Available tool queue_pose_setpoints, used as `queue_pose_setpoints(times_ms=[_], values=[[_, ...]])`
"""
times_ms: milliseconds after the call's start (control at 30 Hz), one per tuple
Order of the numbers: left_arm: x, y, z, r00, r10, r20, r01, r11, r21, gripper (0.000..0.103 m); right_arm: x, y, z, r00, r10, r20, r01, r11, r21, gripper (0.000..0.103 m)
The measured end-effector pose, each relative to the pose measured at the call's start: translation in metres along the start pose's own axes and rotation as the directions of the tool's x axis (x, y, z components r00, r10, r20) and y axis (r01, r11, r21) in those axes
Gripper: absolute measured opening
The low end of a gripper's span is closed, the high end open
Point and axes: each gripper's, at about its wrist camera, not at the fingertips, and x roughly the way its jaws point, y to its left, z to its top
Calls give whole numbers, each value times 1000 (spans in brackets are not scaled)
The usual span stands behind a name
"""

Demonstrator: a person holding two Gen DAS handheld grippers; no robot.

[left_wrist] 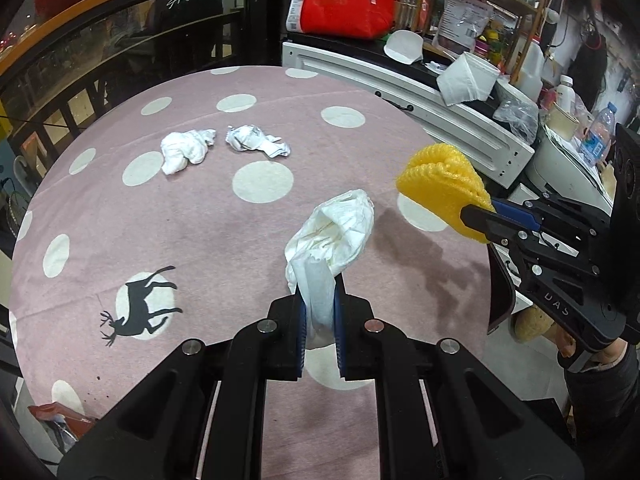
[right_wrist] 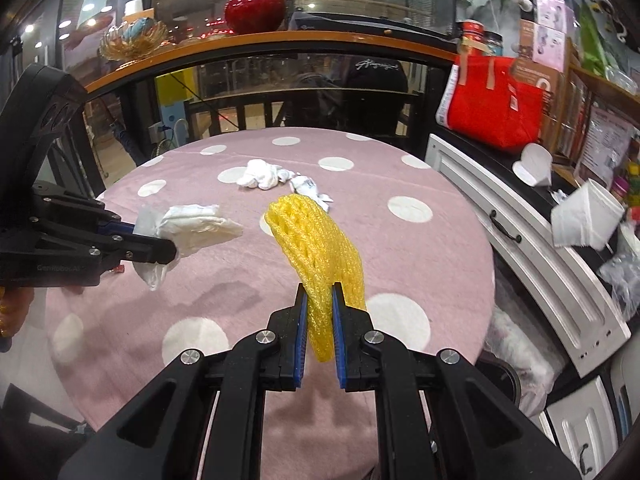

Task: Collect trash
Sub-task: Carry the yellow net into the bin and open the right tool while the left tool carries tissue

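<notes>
My left gripper [left_wrist: 320, 304] is shut on a crumpled white tissue [left_wrist: 336, 232] and holds it above the round pink dotted table [left_wrist: 200, 220]. It shows at the left of the right wrist view [right_wrist: 160, 248] with the tissue [right_wrist: 196, 224]. My right gripper [right_wrist: 320, 300] is shut on a yellow foam net [right_wrist: 316, 248], held above the table [right_wrist: 420, 260]. It also shows in the left wrist view [left_wrist: 472, 216] with the net [left_wrist: 440, 184]. Two more crumpled white wads [left_wrist: 186, 150] [left_wrist: 256, 140] lie at the table's far side, also seen in the right wrist view [right_wrist: 260, 174] [right_wrist: 310, 188].
A white cabinet [left_wrist: 420, 96] with clutter, a red bag [left_wrist: 344, 0] and tissue pack [left_wrist: 466, 80] stands right of the table. A dark railing [right_wrist: 280, 96] runs behind. A wrapper [left_wrist: 60, 416] lies at the table's near left edge.
</notes>
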Motion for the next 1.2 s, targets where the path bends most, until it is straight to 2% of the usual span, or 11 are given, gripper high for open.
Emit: queue_pose_setpoints(times_ms=[300,533,667,933,1200], values=[[6,-31,-9,997,-79,8,79,997,-19,12,-14,-30,-31,998,-62,-22,63,995,71,12],[14,-54,-11,995,-91,30,90,996,16,12,-26,-62,-61,990,-132,-51,138,979,149,12],[17,-71,-11,994,-92,60,89,995,45,12,-30,-81,-78,984,-161,-81,175,962,210,12],[26,-103,-6,988,-140,67,134,988,82,12,-32,-117,-110,966,-206,-153,247,912,329,12],[37,-126,-1,983,-172,63,164,981,105,12,0,-141,-144,948,-194,-250,282,876,390,12]])
